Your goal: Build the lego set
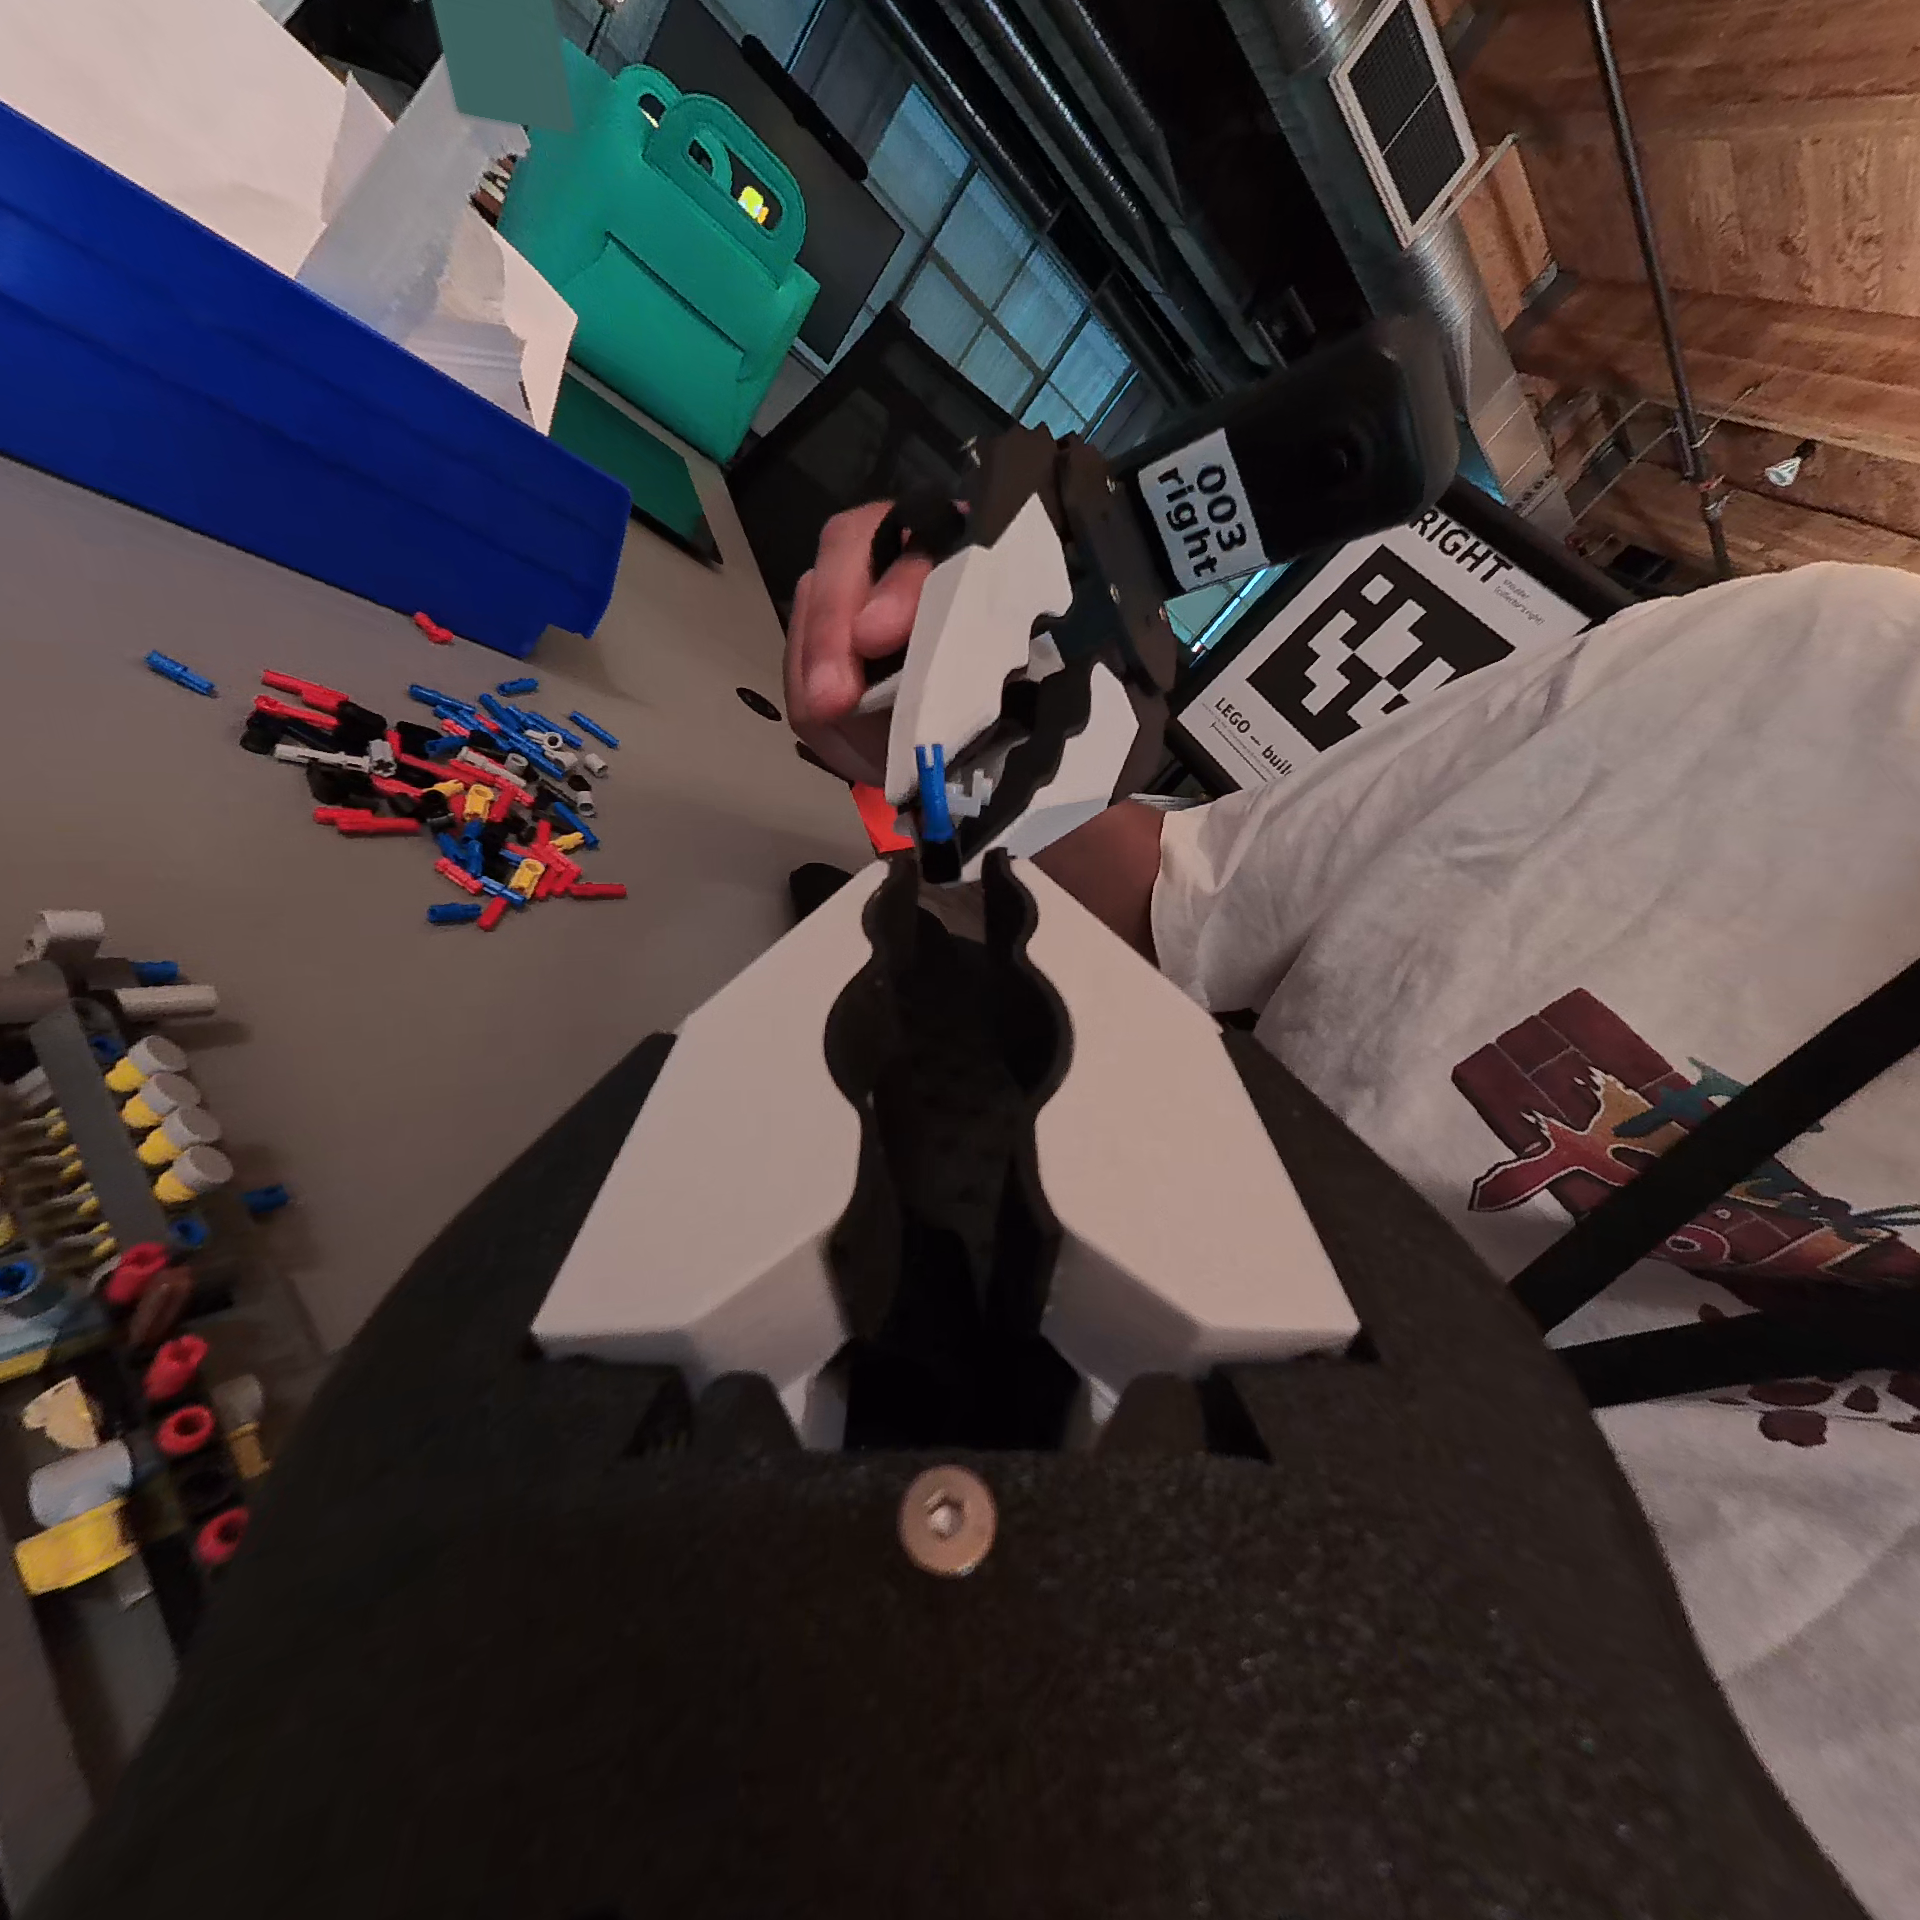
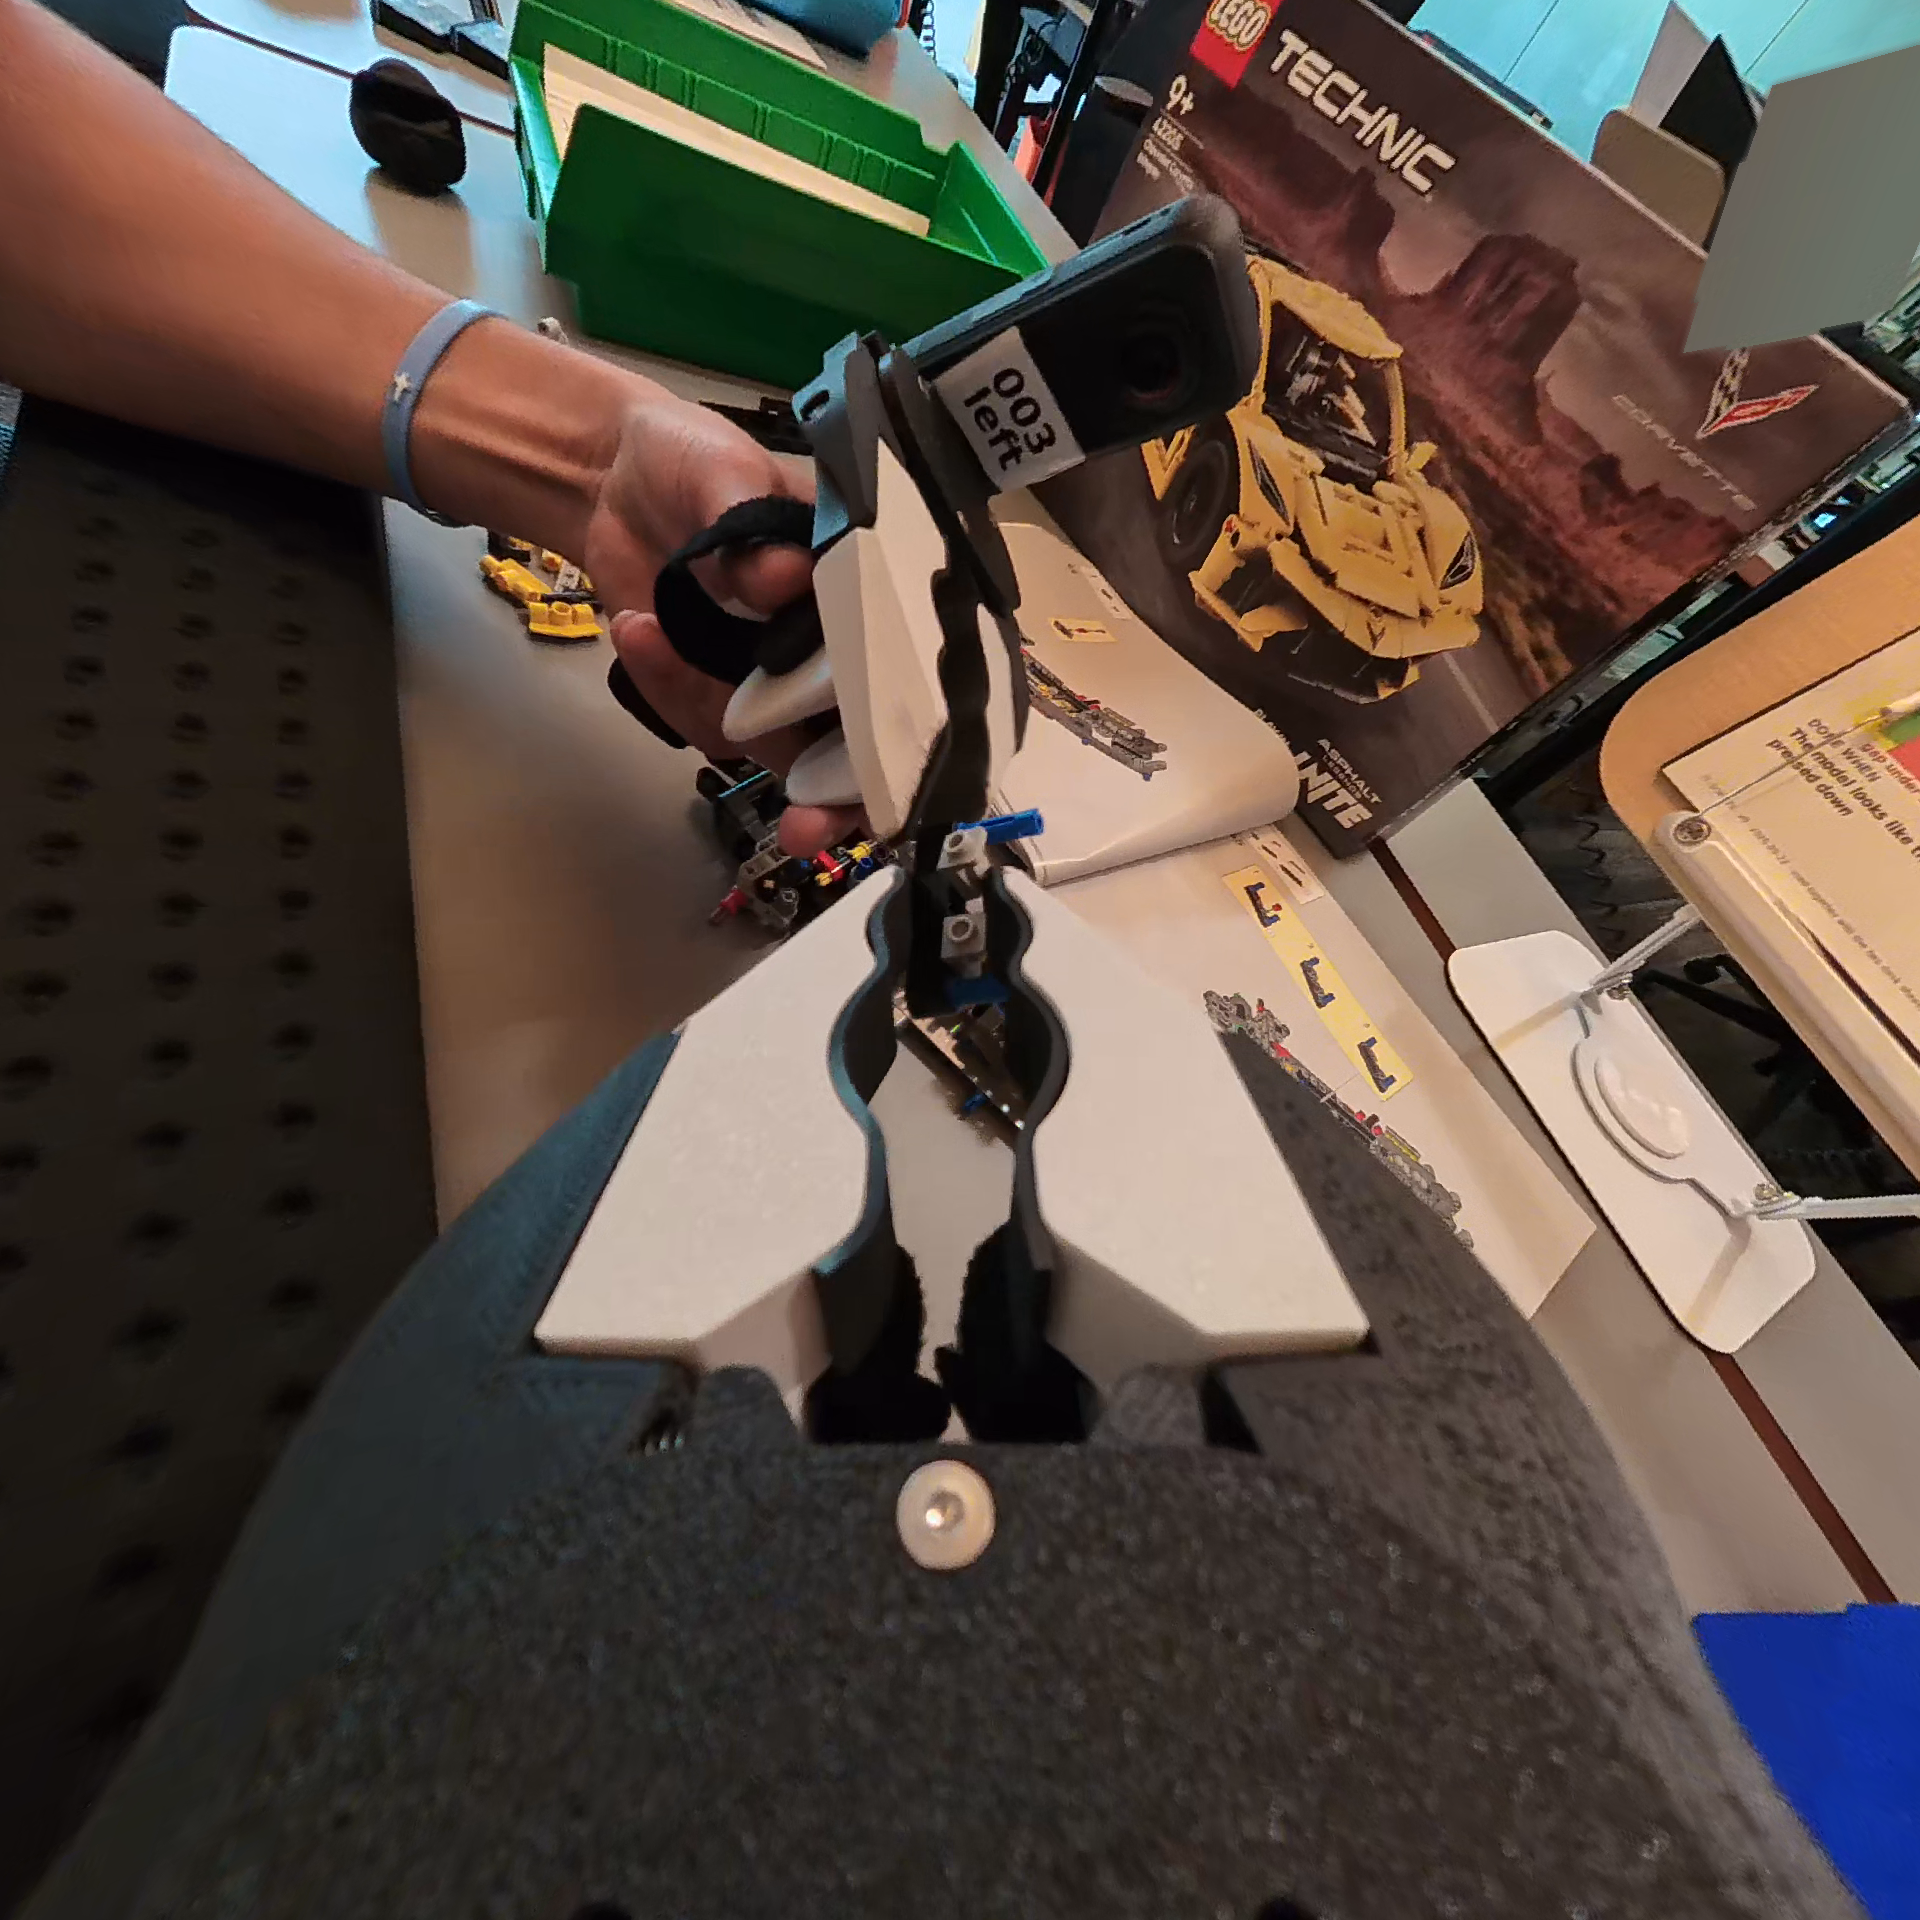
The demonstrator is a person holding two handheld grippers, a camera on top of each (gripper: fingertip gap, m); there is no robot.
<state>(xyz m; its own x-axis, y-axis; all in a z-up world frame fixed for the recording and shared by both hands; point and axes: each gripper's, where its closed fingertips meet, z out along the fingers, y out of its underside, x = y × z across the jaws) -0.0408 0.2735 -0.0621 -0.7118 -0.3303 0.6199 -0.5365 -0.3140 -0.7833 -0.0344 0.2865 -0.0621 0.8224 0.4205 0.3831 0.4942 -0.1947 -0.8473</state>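
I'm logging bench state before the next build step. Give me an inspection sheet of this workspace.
Surface: grey table, mostly bare between the piles.
Job's things: small subassembly with blue pin held between both tongs; loose pins pile; part-built model; open manual; set box.
Clutter: blue bin, green bin, yellow parts.
Grippers: left tongs and right tongs both shut on the subassembly.
Cables: nothing seen.
Surroundings: wooden wall, ducting.
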